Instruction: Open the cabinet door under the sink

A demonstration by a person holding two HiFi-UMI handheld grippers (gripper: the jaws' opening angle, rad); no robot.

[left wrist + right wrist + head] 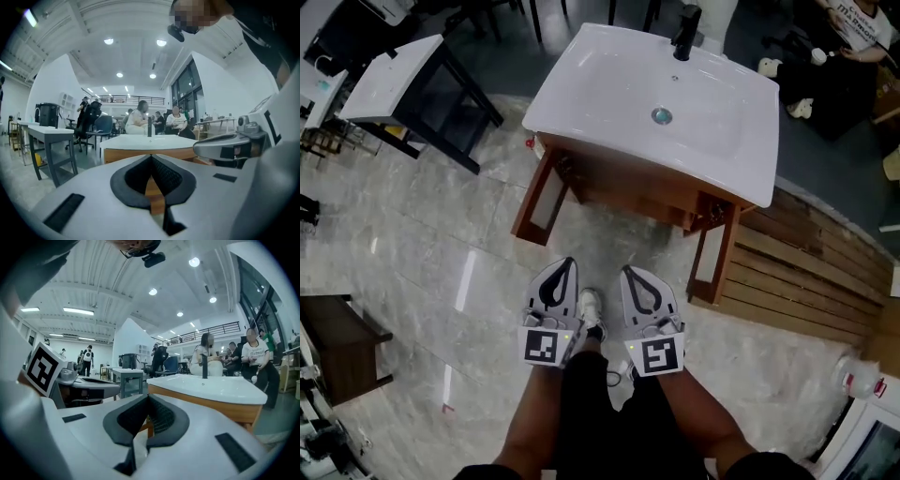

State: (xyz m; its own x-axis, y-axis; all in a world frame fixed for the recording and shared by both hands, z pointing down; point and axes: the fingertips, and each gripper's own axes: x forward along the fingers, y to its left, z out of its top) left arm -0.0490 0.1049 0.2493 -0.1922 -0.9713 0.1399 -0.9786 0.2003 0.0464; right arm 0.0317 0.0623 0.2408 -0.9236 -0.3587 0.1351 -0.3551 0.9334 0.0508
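Note:
A white sink [675, 103] with a black faucet [686, 33] tops a brown wooden cabinet [628, 183]. Its left door [539, 199] and right door [715, 258] both stand swung out toward me. My left gripper [568, 263] and right gripper [629, 272] hover side by side in front of the cabinet, close to my body, touching nothing. Both are shut with nothing between the jaws. In the left gripper view the left gripper [151, 157] points level at the sink [150, 140]. In the right gripper view the right gripper [148, 397] has the sink [206, 385] ahead to its right.
A black-framed table with a white top [403, 75] stands at the far left. A wooden slatted platform [806, 272] lies right of the cabinet. Dark furniture [337, 342] sits at the near left. People [853, 37] sit beyond the sink. My shoe [591, 309] shows below the grippers.

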